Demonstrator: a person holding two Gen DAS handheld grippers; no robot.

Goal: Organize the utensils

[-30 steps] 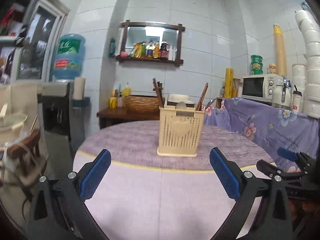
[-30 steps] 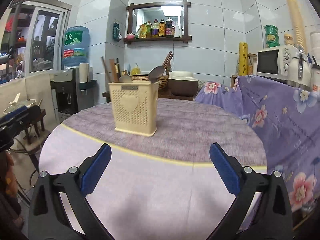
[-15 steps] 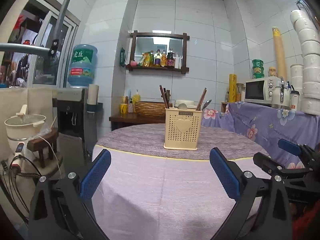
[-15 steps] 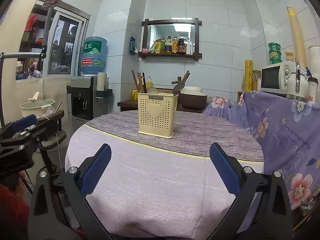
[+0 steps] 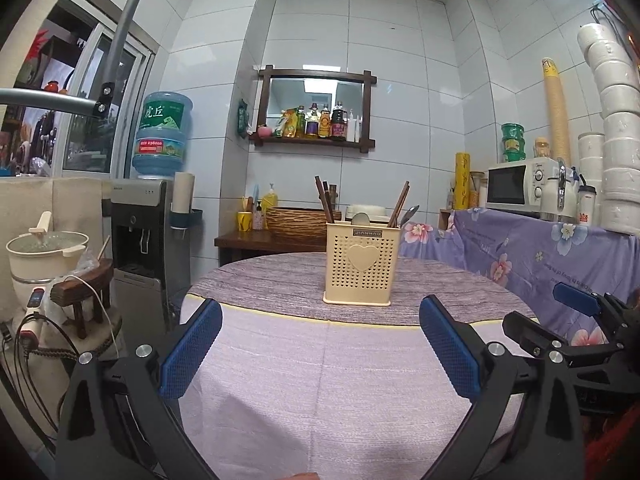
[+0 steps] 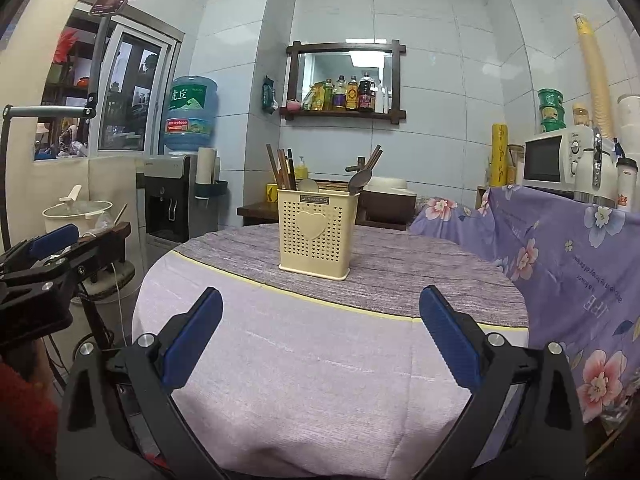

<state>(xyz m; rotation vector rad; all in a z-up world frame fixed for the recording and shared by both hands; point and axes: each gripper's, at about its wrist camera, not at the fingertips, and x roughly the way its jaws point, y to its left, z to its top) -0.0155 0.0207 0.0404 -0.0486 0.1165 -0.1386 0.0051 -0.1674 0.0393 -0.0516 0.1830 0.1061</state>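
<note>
A cream perforated utensil holder [image 5: 362,264] [image 6: 316,234] with a heart on its front stands upright on the round table [image 5: 320,380] [image 6: 320,360]. Brown chopsticks [image 5: 322,196] [image 6: 280,168] and metal spoons [image 5: 409,214] [image 6: 359,180] stick out of its top. My left gripper [image 5: 320,350] is open and empty, held back over the near table edge. My right gripper [image 6: 320,336] is likewise open and empty. Each gripper also shows at the other view's side edge.
A water dispenser [image 5: 154,216] and a rice cooker [image 5: 44,252] stand left of the table. A counter with a flowered cloth [image 5: 560,256] and a microwave [image 5: 516,182] runs along the right. A wicker basket [image 5: 298,220] sits on a side table behind.
Both grippers have pulled back and away from the holder, which now looks smaller and farther. Both stayed open and empty.
</note>
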